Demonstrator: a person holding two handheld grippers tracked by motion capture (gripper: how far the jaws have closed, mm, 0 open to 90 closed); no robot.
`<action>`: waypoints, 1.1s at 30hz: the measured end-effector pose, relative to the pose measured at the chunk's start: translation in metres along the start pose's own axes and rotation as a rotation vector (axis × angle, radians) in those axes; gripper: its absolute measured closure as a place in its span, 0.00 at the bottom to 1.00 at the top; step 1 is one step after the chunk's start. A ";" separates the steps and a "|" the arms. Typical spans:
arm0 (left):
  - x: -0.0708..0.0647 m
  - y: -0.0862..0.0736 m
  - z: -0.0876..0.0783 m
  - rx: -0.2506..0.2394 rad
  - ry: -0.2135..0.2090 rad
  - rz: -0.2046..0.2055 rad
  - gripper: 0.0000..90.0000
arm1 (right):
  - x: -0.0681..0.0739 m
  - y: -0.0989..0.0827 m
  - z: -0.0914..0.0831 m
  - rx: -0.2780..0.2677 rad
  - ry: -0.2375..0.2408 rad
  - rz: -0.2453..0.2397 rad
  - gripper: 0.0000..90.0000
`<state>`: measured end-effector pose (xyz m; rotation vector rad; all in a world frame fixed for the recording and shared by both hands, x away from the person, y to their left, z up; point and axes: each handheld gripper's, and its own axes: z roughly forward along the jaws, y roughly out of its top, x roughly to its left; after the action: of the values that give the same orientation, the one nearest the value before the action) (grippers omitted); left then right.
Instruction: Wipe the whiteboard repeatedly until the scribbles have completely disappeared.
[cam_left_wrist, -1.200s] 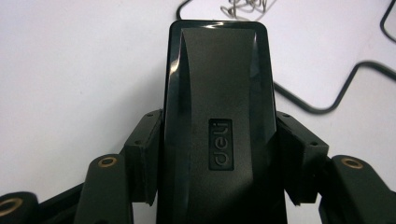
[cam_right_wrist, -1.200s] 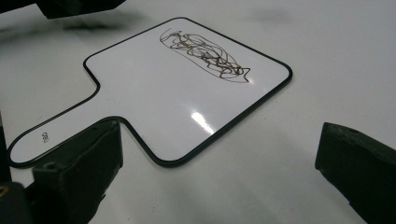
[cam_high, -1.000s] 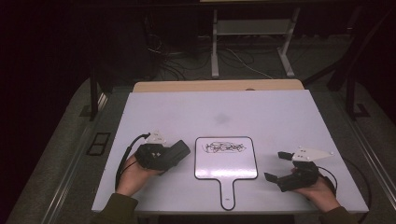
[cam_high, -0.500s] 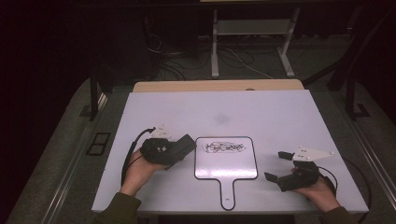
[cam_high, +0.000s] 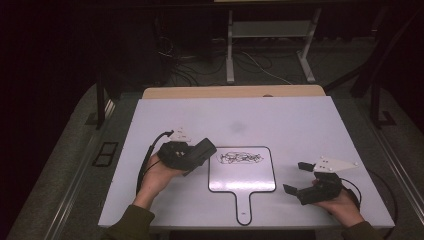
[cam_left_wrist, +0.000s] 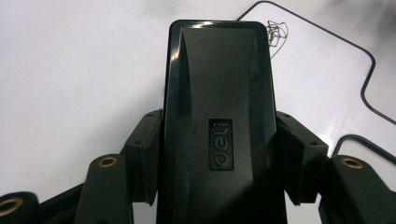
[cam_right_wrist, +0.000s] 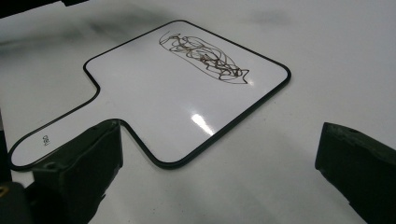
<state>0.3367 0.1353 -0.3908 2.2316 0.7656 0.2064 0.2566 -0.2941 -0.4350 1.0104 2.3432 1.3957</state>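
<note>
- The worktop (cam_high: 300, 125) is seen as a broad, smooth white slab with a faint grey smudge near its middle; a tan strip is shown along its far edge.
- Dark floor is seen around it, with loose cables and a pale metal stand (cam_high: 270, 45) behind; none of these is in the way.
- A flat paddle-shaped board (cam_high: 242, 177) with rounded corners, a thin black rim and a short handle pointing towards the person is laid on the worktop between the two hands. Its glossy white face catches a glare in the right gripper view (cam_right_wrist: 187, 102).
- A tangled dark scribble (cam_high: 240, 158) is drawn across the board's far part.
- The eraser (cam_high: 200, 151), a black block of matt plastic with rounded corners and an embossed logo, is held just beside the board's far left corner, near the scribble; in the left gripper view (cam_left_wrist: 219, 126) it is pressed from both sides.
- The left tool (cam_high: 192, 156) is clenched on the eraser.
- The right tool (cam_high: 295, 177) is held released, its jaws wide apart with nothing between them, to the right of the board and apart from it.
</note>
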 end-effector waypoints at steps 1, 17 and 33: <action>0.000 0.002 0.002 0.005 -0.003 0.005 0.43 | 0.000 0.000 0.000 0.000 0.000 0.000 0.00; -0.007 0.030 0.034 0.055 -0.028 0.036 0.43 | -0.001 0.000 -0.001 -0.003 0.002 0.003 0.00; -0.015 0.057 0.065 0.074 -0.033 0.066 0.43 | -0.001 0.000 -0.002 -0.006 0.000 0.006 0.00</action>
<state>0.3749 0.0560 -0.3953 2.3265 0.6924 0.1753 0.2560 -0.2960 -0.4345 1.0160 2.3371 1.4041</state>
